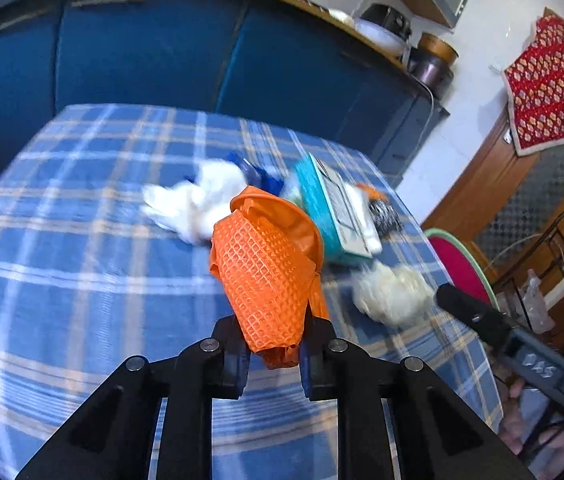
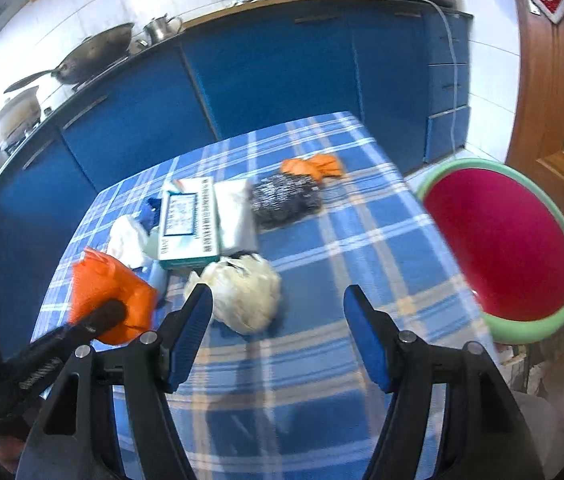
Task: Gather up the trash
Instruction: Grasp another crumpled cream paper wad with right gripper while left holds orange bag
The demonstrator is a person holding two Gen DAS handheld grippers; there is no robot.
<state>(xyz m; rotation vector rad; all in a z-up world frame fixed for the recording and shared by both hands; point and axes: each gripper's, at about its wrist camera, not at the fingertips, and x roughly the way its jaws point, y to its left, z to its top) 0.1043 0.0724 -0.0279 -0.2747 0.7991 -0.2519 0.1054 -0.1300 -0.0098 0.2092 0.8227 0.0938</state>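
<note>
Left gripper [image 1: 274,354] pinching orange glove [image 1: 268,276] above checked tablecloth [image 1: 82,280]. Right gripper [image 2: 278,336] spread, empty; cream wad [image 2: 242,292], perhaps tissue, at twelve o'clock.

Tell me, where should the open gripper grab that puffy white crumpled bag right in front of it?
Probably across the crumpled white bag's bulging middle, coming down from above and the near side. It lies low and soft on the checked tablecloth, so the right gripper, open, can squeeze its folds; the teal box crowds the far side.
</note>
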